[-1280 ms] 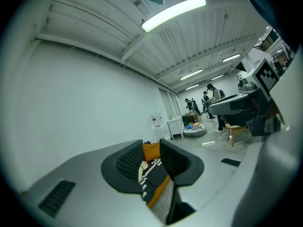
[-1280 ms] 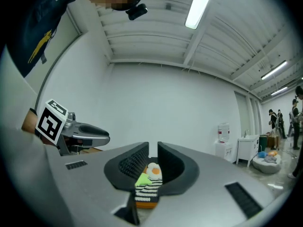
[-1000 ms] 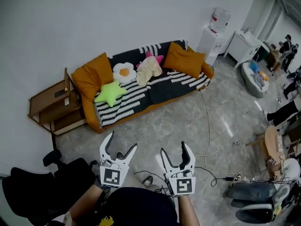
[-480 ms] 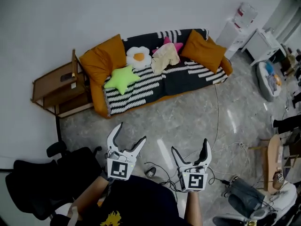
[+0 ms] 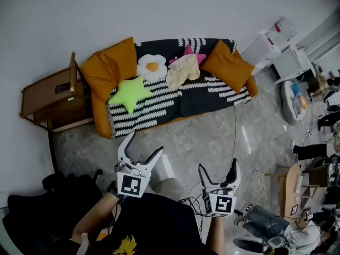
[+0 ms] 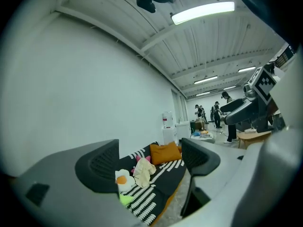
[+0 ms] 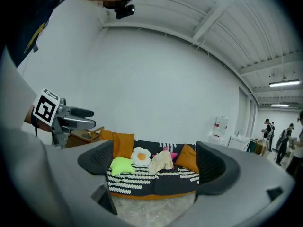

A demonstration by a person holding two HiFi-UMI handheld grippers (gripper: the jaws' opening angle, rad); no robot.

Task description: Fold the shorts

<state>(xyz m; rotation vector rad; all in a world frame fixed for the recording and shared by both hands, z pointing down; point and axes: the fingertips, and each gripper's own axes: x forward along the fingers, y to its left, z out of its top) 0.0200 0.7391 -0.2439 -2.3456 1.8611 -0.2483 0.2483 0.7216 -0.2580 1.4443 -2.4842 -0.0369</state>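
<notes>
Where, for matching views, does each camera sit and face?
Head view: on the head, steeply down at floor and sofa; shows forearms, left gripper, right gripper.
Left gripper view: on it, facing sofa between open, empty jaws; right gripper at right.
Right gripper view: likewise, jaws closing, empty; left gripper at left.
All share the sofa.

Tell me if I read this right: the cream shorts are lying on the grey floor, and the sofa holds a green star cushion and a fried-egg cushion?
Not quite. The cream shorts lie not on the floor but on the sofa seat, just right of the fried-egg cushion. The green star cushion is on the sofa too, as you said. The head view shows this.
</notes>
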